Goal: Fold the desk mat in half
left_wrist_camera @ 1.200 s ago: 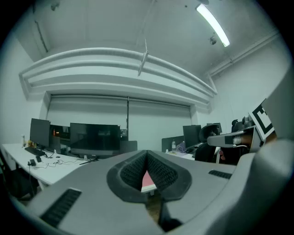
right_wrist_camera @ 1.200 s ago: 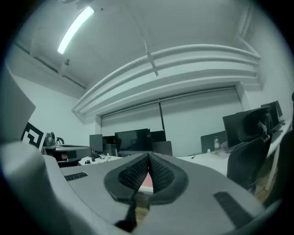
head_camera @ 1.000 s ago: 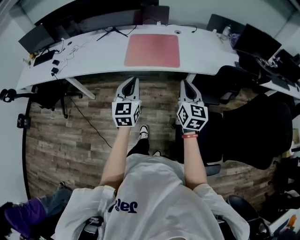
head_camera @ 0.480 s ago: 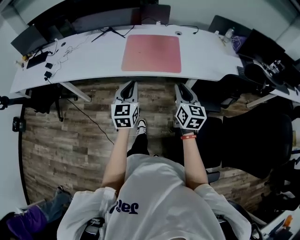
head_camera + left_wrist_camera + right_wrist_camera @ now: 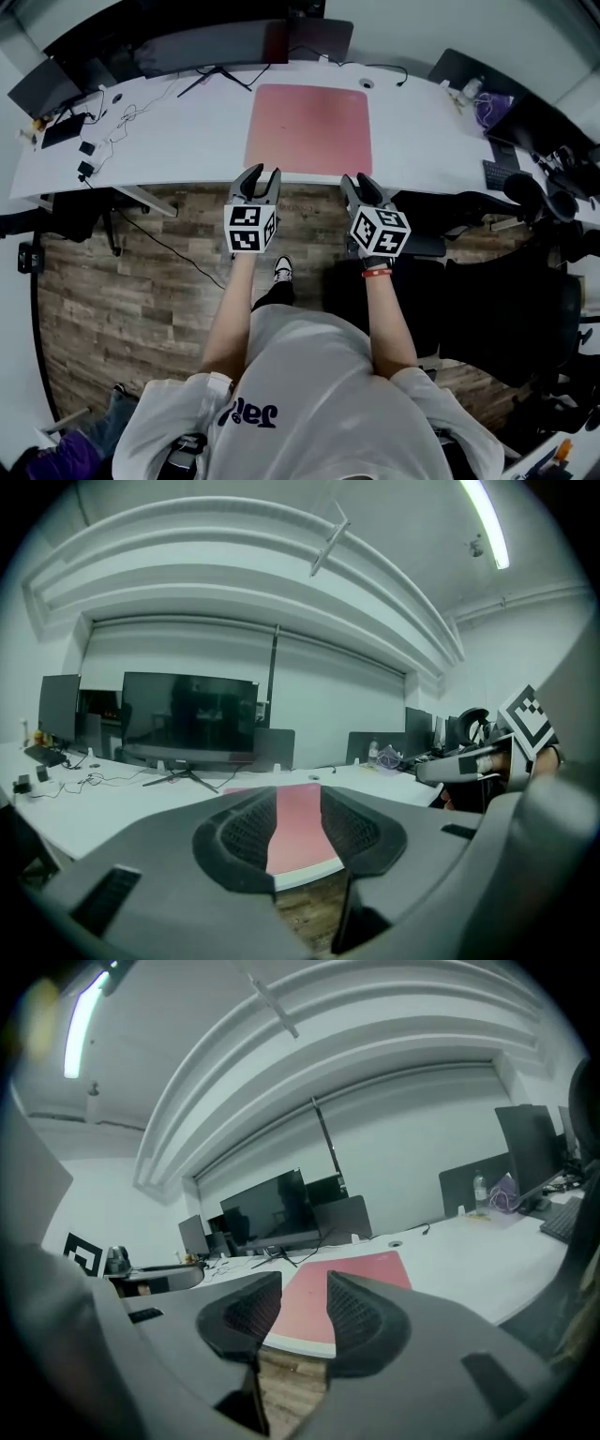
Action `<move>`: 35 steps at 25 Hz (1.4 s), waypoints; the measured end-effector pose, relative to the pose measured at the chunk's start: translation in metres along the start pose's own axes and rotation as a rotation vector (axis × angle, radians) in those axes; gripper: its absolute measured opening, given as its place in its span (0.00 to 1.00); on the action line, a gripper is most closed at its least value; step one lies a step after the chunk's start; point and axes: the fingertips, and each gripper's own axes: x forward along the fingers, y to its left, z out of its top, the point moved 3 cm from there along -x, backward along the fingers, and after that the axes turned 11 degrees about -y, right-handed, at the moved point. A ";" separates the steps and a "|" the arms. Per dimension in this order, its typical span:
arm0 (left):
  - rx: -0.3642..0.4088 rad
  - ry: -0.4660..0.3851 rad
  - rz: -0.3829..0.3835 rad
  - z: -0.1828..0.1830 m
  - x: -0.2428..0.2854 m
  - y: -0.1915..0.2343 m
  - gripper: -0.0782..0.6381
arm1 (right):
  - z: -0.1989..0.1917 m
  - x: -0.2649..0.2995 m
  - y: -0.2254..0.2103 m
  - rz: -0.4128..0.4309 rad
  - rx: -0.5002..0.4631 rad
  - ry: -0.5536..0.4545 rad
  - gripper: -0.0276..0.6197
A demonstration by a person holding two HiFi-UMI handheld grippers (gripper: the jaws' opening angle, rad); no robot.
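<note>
On the white curved desk (image 5: 169, 141), the flat pink rectangular desk mat (image 5: 309, 129) lies unfolded by its near edge. The left gripper (image 5: 262, 174) and right gripper (image 5: 357, 180), their jaws just opening and empty, could catch the desk lip if they come in low.

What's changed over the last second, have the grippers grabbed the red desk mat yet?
Not yet. The left gripper and right gripper moved forward from over the floor to the near edge of the desk, and their jaws have just been opening; nothing is between them. The desk mat stayed flat and unfolded.
</note>
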 end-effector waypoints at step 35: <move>-0.227 0.519 0.057 -0.200 0.147 0.180 0.49 | -0.148 0.149 -0.168 -0.405 0.234 0.258 0.49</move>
